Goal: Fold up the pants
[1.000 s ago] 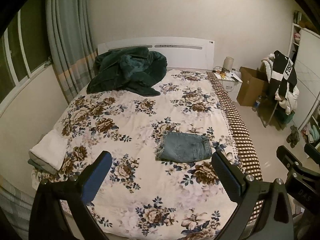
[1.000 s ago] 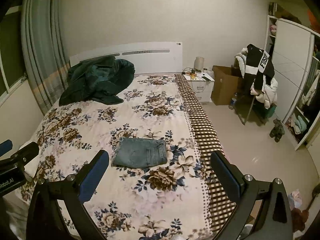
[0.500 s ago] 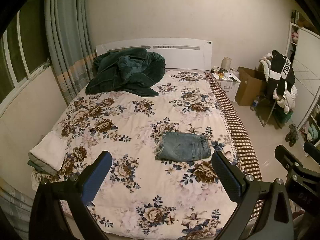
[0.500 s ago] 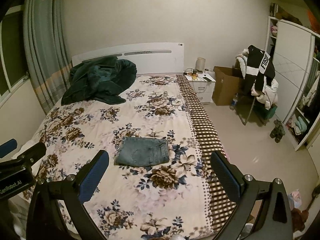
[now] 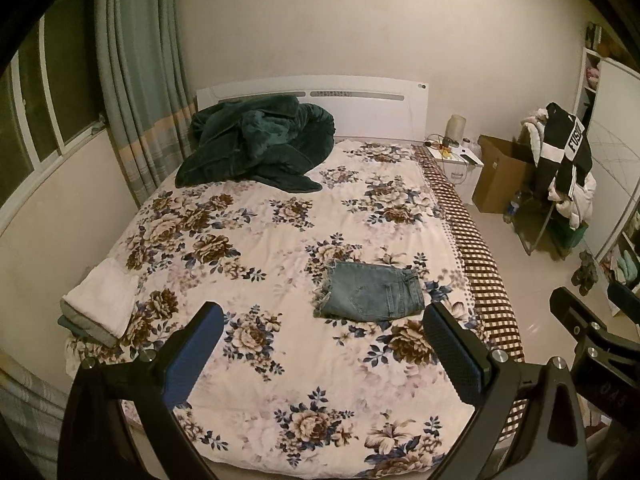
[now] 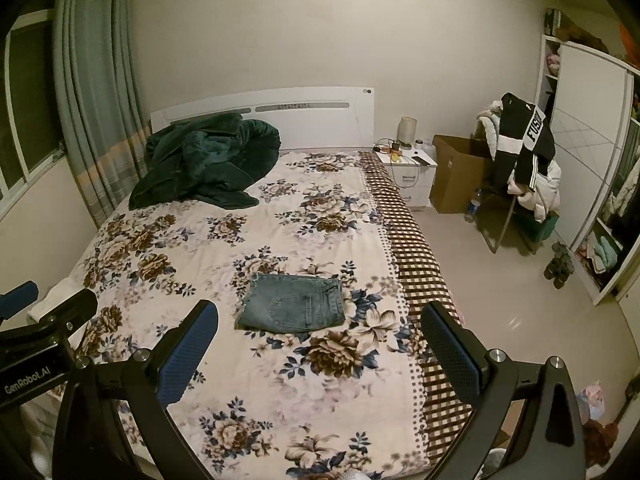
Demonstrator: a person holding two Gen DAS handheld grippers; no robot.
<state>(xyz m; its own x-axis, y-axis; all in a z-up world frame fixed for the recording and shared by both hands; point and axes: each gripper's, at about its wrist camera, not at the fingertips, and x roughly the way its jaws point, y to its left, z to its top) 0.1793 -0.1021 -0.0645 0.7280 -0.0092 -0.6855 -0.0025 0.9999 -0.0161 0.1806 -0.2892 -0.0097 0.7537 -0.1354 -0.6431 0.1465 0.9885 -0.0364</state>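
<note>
Left wrist view: my left gripper [image 5: 320, 354] hangs with its jaws spread wide and empty at the bottom of the frame, the pants [image 5: 370, 296] lying as a compact denim rectangle right of centre on the floral bed [image 5: 256, 240], apart from both tools. In the right wrist view, my right gripper [image 6: 320, 354] is likewise splayed and holding nothing, the pants just above the gap between its fingers. I judge the fold looks done or nearly so, and the risk now is undoing it: a finger dragged across the top layer could peel it open, and the soft quilt could bunch and skew the stack. A further worry is the frayed hem at the left edge, which could snag a pad. The folded towels [image 5: 100, 308] at lower left sit well clear.
</note>
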